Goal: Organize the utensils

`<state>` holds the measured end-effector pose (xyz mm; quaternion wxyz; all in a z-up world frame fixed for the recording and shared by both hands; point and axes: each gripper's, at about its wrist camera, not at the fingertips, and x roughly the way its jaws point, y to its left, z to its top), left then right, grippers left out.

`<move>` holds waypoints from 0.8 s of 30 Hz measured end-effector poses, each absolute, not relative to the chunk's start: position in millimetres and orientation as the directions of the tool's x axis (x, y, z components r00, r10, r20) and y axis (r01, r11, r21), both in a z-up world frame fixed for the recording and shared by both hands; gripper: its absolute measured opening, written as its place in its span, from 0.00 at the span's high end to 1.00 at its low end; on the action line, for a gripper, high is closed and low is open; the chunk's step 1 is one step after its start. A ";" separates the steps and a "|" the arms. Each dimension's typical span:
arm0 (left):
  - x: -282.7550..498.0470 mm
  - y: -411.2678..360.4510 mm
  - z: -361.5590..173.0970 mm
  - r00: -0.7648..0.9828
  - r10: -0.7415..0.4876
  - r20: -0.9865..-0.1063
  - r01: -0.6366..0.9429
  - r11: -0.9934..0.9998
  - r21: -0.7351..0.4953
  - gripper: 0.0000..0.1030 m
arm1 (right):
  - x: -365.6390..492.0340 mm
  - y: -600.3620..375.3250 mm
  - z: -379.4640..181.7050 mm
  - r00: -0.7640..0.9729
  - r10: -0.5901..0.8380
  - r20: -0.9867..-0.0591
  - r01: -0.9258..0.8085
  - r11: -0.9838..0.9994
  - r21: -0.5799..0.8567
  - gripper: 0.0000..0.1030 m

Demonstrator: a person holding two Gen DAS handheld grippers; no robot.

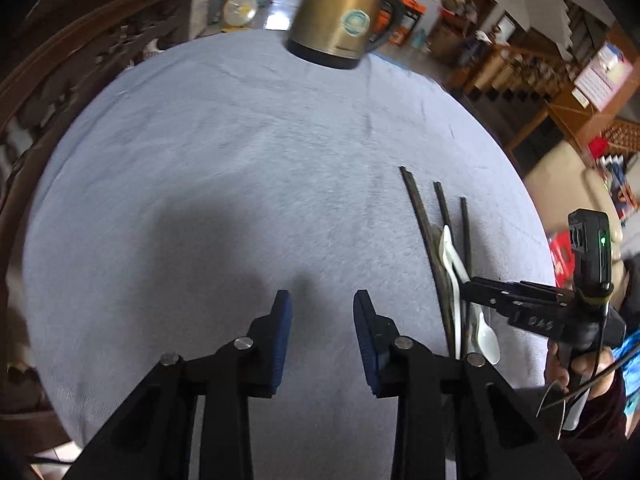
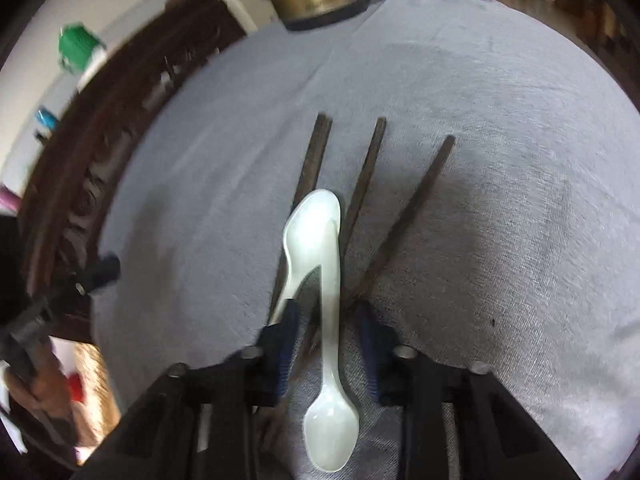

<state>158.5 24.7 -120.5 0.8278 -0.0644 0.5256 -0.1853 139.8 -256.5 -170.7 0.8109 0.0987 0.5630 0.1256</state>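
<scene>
Okay, quick pass. My right gripper (image 2: 326, 340) points steeply down over the utensil pile, and its blue pads (image 2: 289, 332) stand a little apart on either side of the spoon handles. I see a gap on both sides, so I read the jaws as still spread, nothing pinched, though the frame is smeared and light contact at the left pad I cannot rule out. Two white spoons lie there: the big spoon (image 2: 316, 232) has its bowl on the far side, and the small spoon (image 2: 332, 432) has its bowl near me, under the gripper body. Their handles overlap between my pads, which is why I came in at that spot: one closing could catch a handle. The dark chopsticks (image 2: 370, 172) fan out beneath the spoons on the grey cloth (image 2: 500, 160), converging under my fingers, so a careless pinch may drag one along.

My left gripper (image 1: 322, 334) hangs above bare cloth, well apart from the pile, jaws spread and empty, probably waiting out of the way. The brass kettle (image 1: 340, 20) sits at the far edge, uninvolved. Sorting is barely begun, as I judge it.
</scene>
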 end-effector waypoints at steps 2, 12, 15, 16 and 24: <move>166.6 15.5 -119.2 0.368 -0.391 -0.844 0.277 0.912 -0.302 0.68 | 139.1 -253.8 -171.4 0.328 0.298 -0.897 -0.106 0.955 0.278 0.88; 202.2 -69.6 -118.5 0.296 -0.469 -0.832 0.459 0.834 -0.307 0.68 | 118.1 -303.2 -164.8 0.475 0.390 -0.789 0.005 0.895 0.446 0.90; 207.5 -95.1 -126.7 0.274 -0.472 -0.838 0.500 0.814 -0.295 0.68 | 108.6 -318.1 -166.4 0.510 0.406 -0.758 0.033 0.872 0.489 0.90; 209.4 -103.7 -130.7 0.260 -0.479 -0.838 0.516 0.803 -0.299 0.68 | 107.9 -322.4 -168.0 0.518 0.414 -0.748 0.039 0.863 0.504 0.90; 211.7 -128.7 -150.8 0.237 -0.474 -0.848 0.562 0.779 -0.279 0.68 | 97.9 -340.8 -172.9 0.557 0.427 -0.713 0.077 0.828 0.556 0.90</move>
